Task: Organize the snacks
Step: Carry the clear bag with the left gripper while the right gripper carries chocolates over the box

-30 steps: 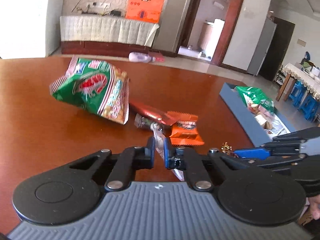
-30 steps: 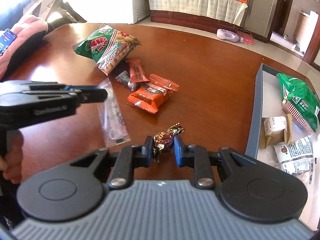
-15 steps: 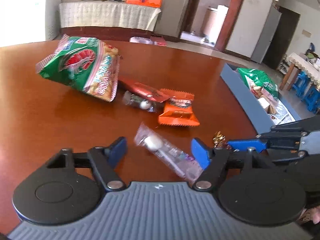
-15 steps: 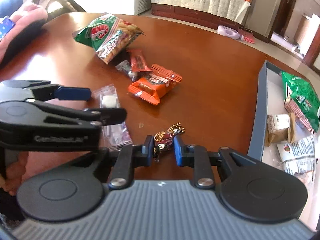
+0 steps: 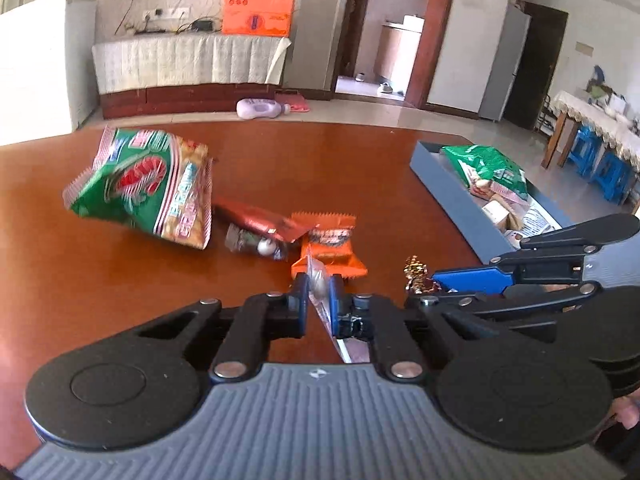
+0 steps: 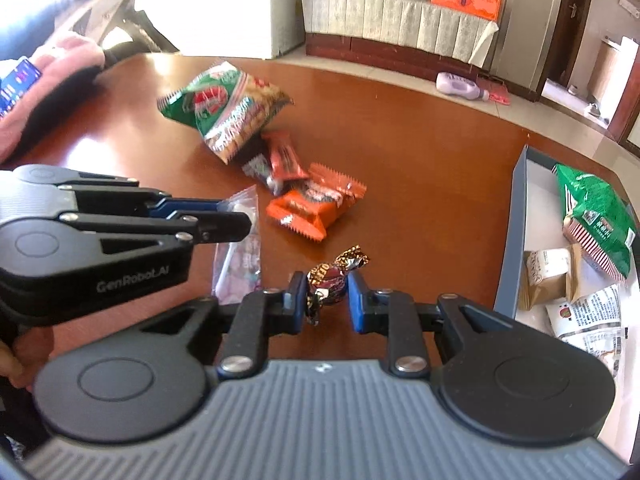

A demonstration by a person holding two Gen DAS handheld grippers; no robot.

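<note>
Left gripper (image 5: 319,305) fingers pinch the thin clear plastic candy sleeve (image 5: 316,280) edge-on above the brown counter (image 5: 100,280); it could slither free. Right gripper (image 6: 327,300) clamps the foil-wrapped chocolate (image 6: 330,276), short of the grey tray (image 6: 510,248); the twisted wrapper could slip.

Bare table (image 6: 432,184) between snack pile (image 6: 280,168) and tray (image 6: 510,240)

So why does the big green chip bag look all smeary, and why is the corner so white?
Left wrist view: the green snack bag is motion-blurred, the camera seemingly moving. Right wrist view: the same bag is sharper, but bright window light washes out the top left. Both views: the fisheye lens bends the table edge.
</note>
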